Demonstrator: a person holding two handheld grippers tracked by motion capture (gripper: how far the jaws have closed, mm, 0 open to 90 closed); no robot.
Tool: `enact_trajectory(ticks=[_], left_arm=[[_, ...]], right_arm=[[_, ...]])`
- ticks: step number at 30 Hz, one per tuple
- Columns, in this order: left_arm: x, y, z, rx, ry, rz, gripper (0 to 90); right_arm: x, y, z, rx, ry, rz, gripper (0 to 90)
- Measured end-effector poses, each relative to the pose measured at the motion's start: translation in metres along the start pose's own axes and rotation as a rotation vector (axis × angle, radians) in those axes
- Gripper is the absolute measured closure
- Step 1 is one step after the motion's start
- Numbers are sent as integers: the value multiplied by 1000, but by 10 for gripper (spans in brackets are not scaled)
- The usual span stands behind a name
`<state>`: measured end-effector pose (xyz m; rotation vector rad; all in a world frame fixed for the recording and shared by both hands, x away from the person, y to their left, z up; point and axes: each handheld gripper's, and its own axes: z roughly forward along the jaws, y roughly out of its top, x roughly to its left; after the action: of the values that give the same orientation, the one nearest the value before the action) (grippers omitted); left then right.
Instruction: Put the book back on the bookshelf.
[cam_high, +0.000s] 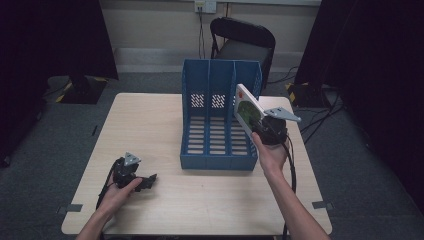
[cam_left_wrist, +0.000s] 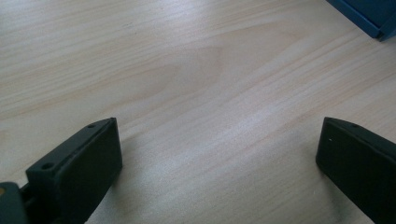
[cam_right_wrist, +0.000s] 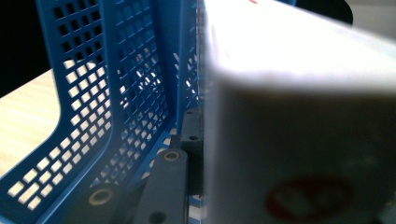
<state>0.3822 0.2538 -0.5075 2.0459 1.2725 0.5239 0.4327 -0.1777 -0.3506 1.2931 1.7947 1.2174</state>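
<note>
A blue three-slot file rack stands at the middle of the wooden table. My right gripper is shut on a white book with a green picture, held tilted above the rack's right-hand slot. In the right gripper view the book is close and blurred beside the rack's perforated blue walls. My left gripper rests low on the table at the front left, jaws wide apart. In the left gripper view its fingers stand over bare wood, with a corner of the rack at the top right.
A black folding chair stands behind the table. Dark curtains hang on both sides and cables run over the grey floor at the right. A cable trails from the right gripper down along the forearm.
</note>
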Motion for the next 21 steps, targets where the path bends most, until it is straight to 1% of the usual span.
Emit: enact_trajectory(ticks=[1,6,11,13,16,19,21], left_arm=[[0,0,0,0,0,0,0],[0,0,0,0,0,0,0],[-1,0,0,0,-4,4,0],[-1,0,0,-1,-4,4,0],[-1,0,0,-1,-4,4,0],[-1,0,0,-1,-4,4,0],[-1,0,0,-1,-4,4,0]], right_arm=[[0,0,3,4,-6,8,764],[1,-3,16,22,-18,7,764],[-4,-11,33,41,-46,21,764],[-5,-14,37,48,-42,25,764],[-3,-18,42,65,-49,12,764],[-1,-21,46,72,-45,13,764],[0,-24,52,84,-49,3,764]])
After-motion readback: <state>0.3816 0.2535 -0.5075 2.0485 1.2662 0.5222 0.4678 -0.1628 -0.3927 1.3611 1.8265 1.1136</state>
